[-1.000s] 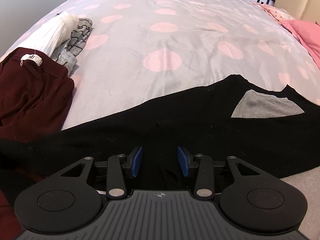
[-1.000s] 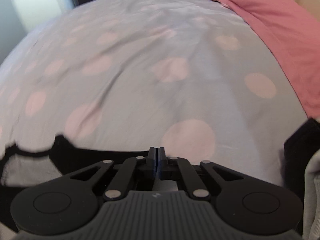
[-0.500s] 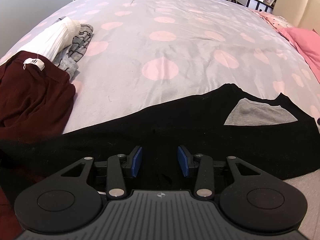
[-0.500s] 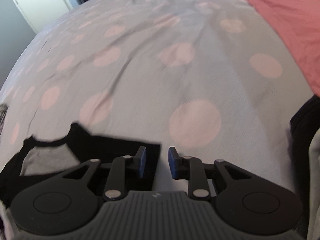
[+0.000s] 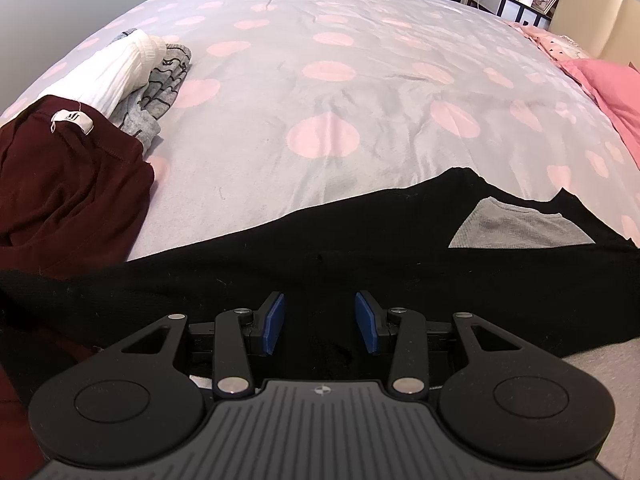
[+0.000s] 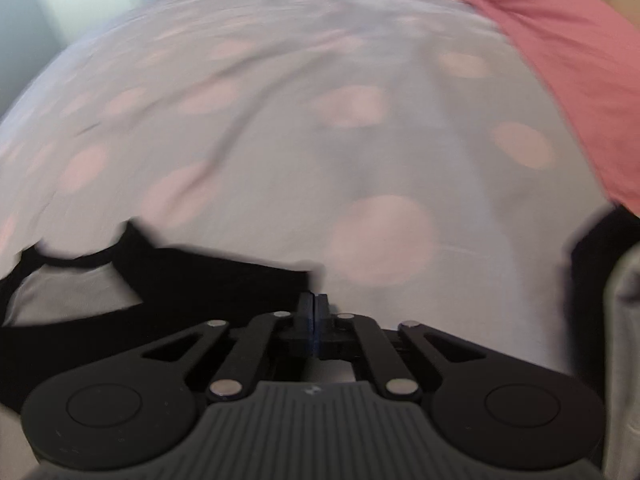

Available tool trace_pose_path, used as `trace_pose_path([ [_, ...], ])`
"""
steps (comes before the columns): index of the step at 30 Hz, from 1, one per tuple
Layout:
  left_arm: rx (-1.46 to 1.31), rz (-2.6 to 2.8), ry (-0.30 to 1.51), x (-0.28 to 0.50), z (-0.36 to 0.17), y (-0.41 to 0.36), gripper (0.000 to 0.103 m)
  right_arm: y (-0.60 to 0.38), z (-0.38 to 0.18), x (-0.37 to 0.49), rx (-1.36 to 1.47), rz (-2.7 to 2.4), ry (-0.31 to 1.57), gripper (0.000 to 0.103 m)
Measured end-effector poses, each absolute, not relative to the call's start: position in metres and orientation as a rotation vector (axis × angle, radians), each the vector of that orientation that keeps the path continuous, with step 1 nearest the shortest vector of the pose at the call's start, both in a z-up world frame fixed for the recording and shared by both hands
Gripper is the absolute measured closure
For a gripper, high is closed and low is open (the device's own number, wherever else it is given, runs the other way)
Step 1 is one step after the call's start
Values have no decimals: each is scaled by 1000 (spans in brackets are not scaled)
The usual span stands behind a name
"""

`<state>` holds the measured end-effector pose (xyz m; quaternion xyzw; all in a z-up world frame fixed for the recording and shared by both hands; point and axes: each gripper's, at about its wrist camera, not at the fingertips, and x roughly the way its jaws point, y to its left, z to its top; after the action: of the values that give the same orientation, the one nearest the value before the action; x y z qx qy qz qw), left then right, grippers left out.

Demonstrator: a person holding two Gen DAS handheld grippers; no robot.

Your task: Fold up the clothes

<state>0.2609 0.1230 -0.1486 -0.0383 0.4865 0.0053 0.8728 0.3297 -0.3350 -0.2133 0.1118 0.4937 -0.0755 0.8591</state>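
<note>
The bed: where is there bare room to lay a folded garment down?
The spotted duvet lies bare between the black sweater at the near edge, the pink pillow and the left-hand pile. It is crowded there: maroon garment, white ribbed top and grey striped piece overlap.

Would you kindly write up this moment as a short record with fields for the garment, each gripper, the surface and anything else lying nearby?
garment: black top with grey inner neck panel, spread flat along the near edge
left gripper: open, over the black top, holding nothing
right gripper: shut at the black top's corner; whether fabric is pinched cannot be told, view blurred
surface: grey bedspread with pink dots
nearby, left side: maroon garment, white ribbed garment, grey patterned garment
nearby, right side: pink bedding
</note>
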Motion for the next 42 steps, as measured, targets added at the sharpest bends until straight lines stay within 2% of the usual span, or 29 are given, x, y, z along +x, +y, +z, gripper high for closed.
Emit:
trace_pose_path([
  [4, -84, 12, 1010, 260, -148, 126, 66, -349, -219, 331, 314, -164, 1062, 102],
  [8, -106, 25, 994, 260, -148, 130, 66, -340, -207, 336, 279, -113, 1050, 94],
  [9, -110, 27, 985, 260, -147, 131, 64, -339, -203, 337, 281, -115, 1033, 90],
  [10, -115, 29, 977, 260, -147, 132, 63, -339, -198, 338, 285, -116, 1015, 78],
  [11, -114, 32, 969, 260, -146, 132, 63, -338, -195, 339, 295, -112, 998, 70],
  [19, -120, 32, 972, 263, -147, 133, 63, -318, -208, 359, 275, -121, 1044, 72],
  [21, -120, 33, 974, 264, -147, 134, 63, -315, -211, 361, 249, -140, 1062, 86],
  [22, -121, 33, 976, 264, -148, 135, 63, -317, -211, 360, 247, -148, 1056, 99],
  [23, -121, 33, 977, 265, -148, 135, 63, -319, -210, 360, 246, -156, 1050, 100],
  [28, -117, 32, 977, 264, -149, 134, 63, -340, -203, 354, 282, -264, 970, 101],
  [36, -112, 21, 973, 263, -148, 132, 63, -346, -218, 358, 350, -232, 1017, 99],
  [38, -113, 10, 968, 263, -147, 131, 63, -345, -217, 357, 350, -212, 1021, 94],
  [40, -114, -3, 963, 263, -146, 129, 63, -345, -209, 354, 326, -203, 1000, 93],
  [42, -107, -15, 965, 263, -145, 126, 63, -348, -199, 346, 325, -188, 982, 83],
])
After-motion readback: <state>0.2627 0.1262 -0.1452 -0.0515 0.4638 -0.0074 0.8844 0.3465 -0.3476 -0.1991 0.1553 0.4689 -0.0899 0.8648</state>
